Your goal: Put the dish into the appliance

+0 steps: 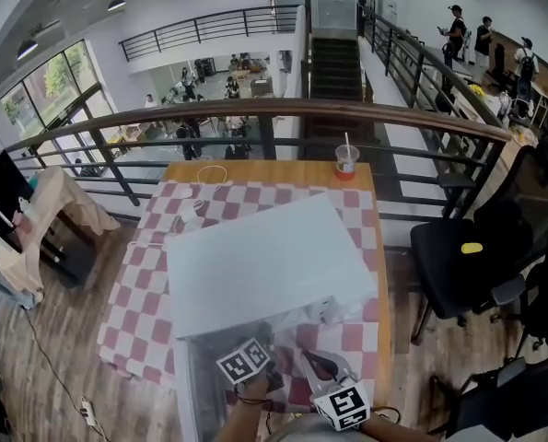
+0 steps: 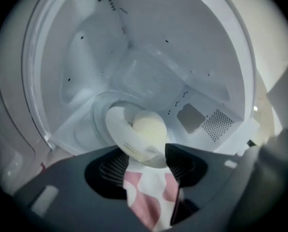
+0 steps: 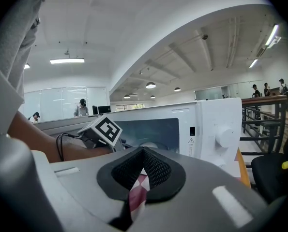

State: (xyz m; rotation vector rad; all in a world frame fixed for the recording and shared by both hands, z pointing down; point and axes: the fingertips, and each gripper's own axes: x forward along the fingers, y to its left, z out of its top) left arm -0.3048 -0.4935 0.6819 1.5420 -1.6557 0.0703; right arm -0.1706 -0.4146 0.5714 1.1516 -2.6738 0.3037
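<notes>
The white appliance stands toward the near edge of the bench, on its checked cloth. The dish, with a pale round lump of food on it, sits inside the cavity on the glass turntable, close to the front opening.

The left claw reaches into the opening with its jaws apart. The near rim of the dish lies right at their tips and seems unpressed. The right claw waits outside near the control knob, its jaws together on nothing.

The risk, I judge, is in backing out. A skewed pull could let a pad hook the rim. That would drag the dish toward the opening or roll the food off.
</notes>
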